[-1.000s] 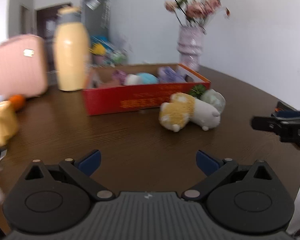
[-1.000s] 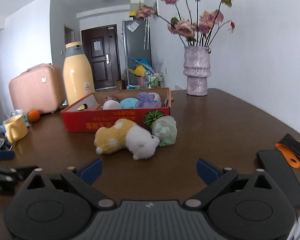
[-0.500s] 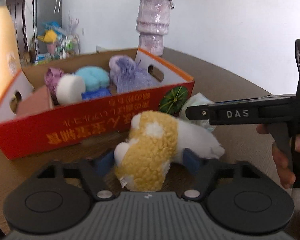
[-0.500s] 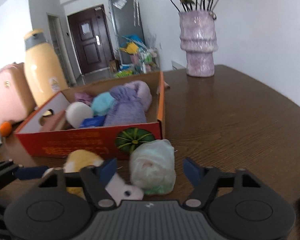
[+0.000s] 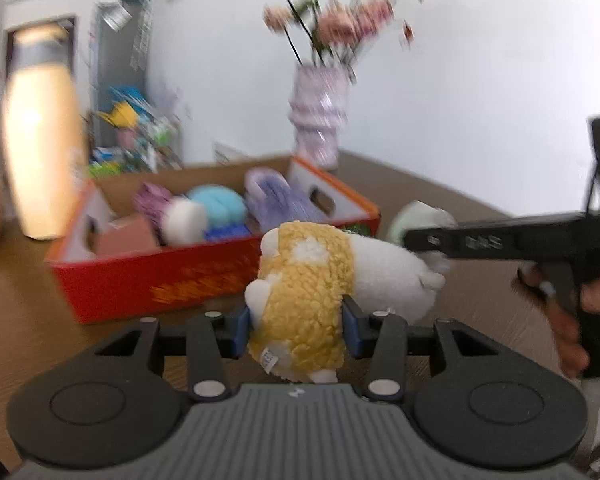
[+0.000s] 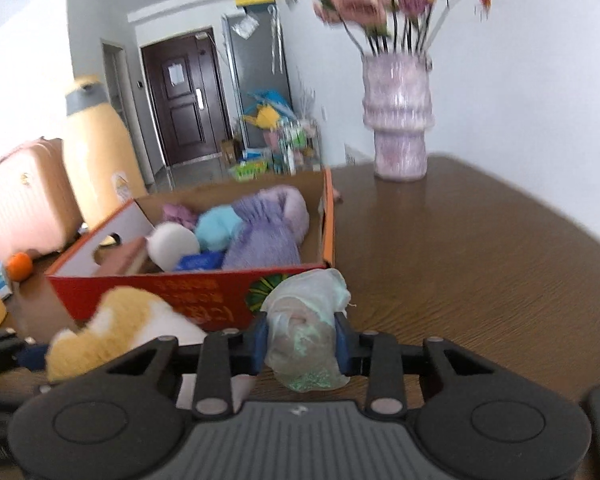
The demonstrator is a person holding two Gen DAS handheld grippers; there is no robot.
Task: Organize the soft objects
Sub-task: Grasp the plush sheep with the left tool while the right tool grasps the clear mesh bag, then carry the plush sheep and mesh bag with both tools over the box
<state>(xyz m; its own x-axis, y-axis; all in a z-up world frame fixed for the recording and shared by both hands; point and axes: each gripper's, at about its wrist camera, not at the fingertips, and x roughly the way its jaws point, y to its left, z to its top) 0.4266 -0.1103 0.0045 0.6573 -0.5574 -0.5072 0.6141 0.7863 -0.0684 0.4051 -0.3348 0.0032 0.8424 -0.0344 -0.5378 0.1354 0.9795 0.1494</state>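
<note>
Left gripper [image 5: 296, 326]: jaws just closed, pads pressing the yellow-and-white plush toy [image 5: 320, 292] between them. Right gripper [image 6: 300, 338]: jaws just closed, clamped on the pale green bagged bundle [image 6: 306, 336]. Red cardboard box [image 6: 172, 292] of soft items: directly ahead of both.

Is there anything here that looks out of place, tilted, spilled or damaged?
Nothing is spilled or damaged. Only two soft things remain outside the red box: the yellow-and-white plush toy, clamped in the left gripper, and the pale green bundle, clamped in the right gripper.
</note>
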